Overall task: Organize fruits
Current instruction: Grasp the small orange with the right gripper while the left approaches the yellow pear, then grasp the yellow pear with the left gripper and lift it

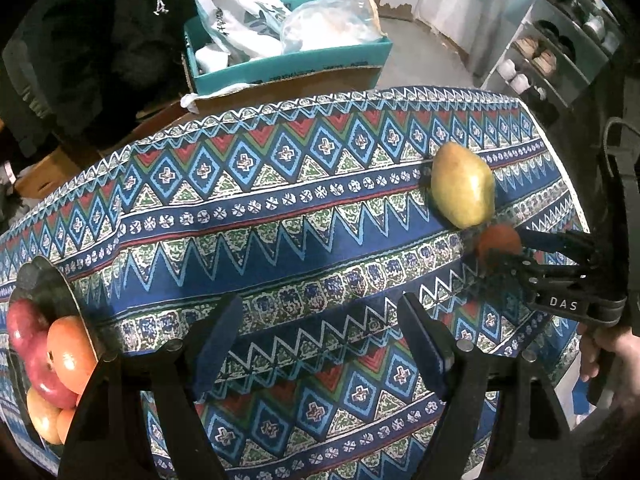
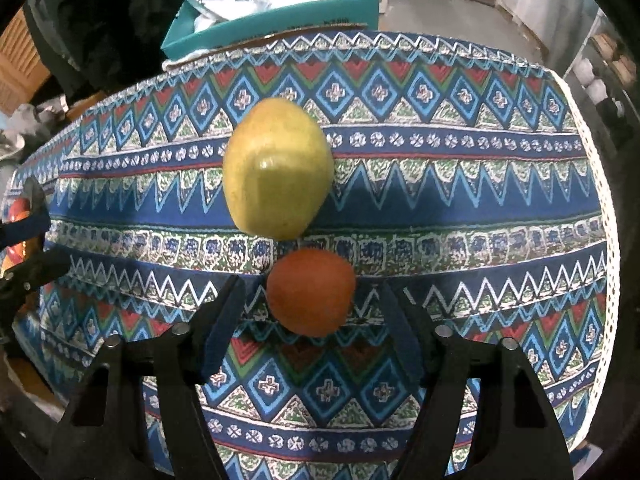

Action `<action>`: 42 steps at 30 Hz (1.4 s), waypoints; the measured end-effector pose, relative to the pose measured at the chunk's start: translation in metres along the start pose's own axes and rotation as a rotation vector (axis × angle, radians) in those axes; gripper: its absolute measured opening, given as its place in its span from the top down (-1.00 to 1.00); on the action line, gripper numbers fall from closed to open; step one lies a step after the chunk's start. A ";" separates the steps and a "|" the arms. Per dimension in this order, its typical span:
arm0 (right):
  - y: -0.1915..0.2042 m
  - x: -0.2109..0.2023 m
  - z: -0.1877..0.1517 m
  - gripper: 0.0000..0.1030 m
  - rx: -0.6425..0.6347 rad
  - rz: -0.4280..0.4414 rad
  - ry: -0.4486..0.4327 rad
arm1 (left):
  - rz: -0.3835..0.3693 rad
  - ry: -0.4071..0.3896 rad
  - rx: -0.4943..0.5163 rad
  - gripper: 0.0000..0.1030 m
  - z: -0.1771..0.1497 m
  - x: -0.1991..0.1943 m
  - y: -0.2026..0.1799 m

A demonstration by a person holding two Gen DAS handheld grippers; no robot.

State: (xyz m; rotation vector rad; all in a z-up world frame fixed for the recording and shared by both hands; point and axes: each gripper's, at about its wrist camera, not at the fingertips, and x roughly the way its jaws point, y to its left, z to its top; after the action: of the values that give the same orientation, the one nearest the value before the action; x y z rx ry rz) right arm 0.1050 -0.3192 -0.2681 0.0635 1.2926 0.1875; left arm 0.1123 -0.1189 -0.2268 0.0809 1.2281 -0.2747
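Both hand-held grippers steeply downward, jaws apart: left hand-held gripper [image 1: 320, 332], right hand-held gripper [image 2: 312, 316].

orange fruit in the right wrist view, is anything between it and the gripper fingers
Nothing visible. The orange fruit lies on the patterned tablecloth directly between the right gripper fingers, with open gaps on both sides. The yellow-green pear sits just beyond it, not in the way.

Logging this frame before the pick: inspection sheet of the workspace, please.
Surface: patterned tablecloth, flat.
Job's things: yellow-green pear and orange fruit lie close together; dark bowl holds red and orange fruit.
Clutter: nothing seen on the cloth.
Grippers: left gripper open over bare cloth; right gripper open, orange fruit between its fingers, not pressed.
Cables: nothing seen.
Surroundings: teal box of bags, shelf rack.
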 end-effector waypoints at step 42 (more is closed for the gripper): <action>-0.090 -0.050 0.026 0.10 0.166 -0.080 -0.176 | -0.190 0.056 -0.031 -0.67 0.085 0.060 -0.104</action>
State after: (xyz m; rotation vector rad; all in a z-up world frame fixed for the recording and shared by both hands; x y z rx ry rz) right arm 0.1257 -0.4148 -0.2274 0.1657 1.1310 0.0050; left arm 0.1826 -0.2466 -0.2453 -0.0558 1.2973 -0.4209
